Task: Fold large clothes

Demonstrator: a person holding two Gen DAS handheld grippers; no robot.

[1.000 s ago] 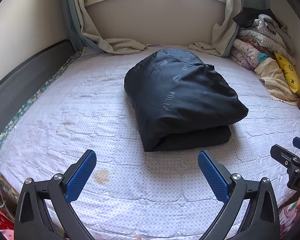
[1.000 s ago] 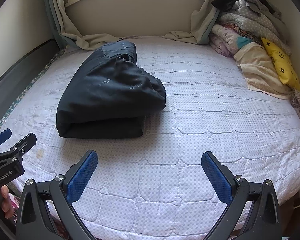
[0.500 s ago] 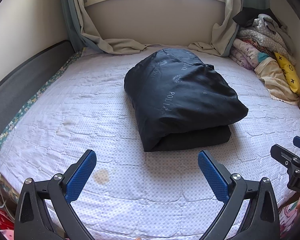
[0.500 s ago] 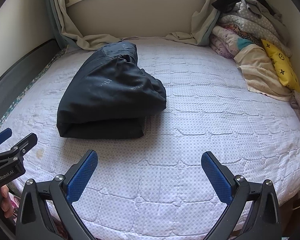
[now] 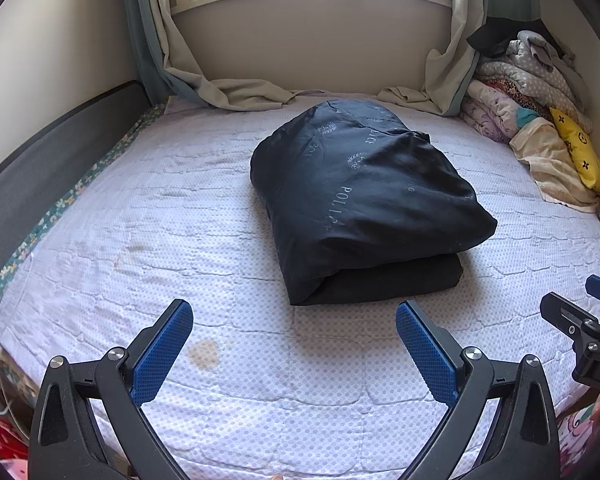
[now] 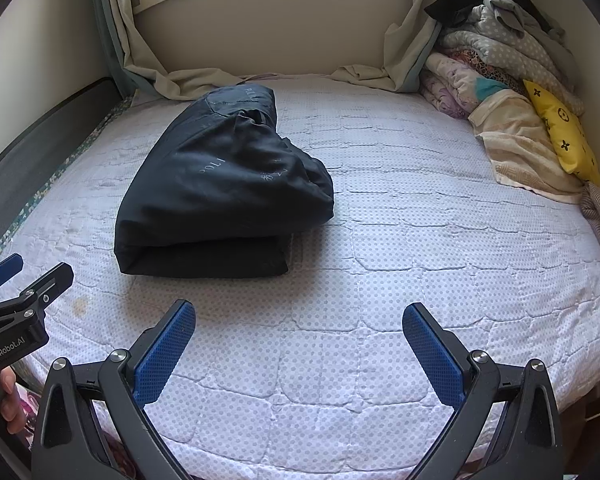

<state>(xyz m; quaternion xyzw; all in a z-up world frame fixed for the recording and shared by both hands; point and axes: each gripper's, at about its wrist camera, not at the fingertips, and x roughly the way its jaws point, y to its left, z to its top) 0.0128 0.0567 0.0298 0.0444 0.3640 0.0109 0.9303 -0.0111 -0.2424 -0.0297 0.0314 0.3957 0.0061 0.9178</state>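
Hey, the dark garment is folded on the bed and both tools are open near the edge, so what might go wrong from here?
1. The folded dark garment looks puffy, and its top layer overhangs the lower one on the right, so it may spring open or slide if nudged.
2. The left tool and right tool both hover open and apart from it; grabbing only the top layer would likely undo the fold.
3. The mattress cover is wrinkled and could snag a low tool.

Slightly shiny dark cloth garment [image 5: 364, 200] on matt quilted, dotted mattress cover [image 5: 140, 240].
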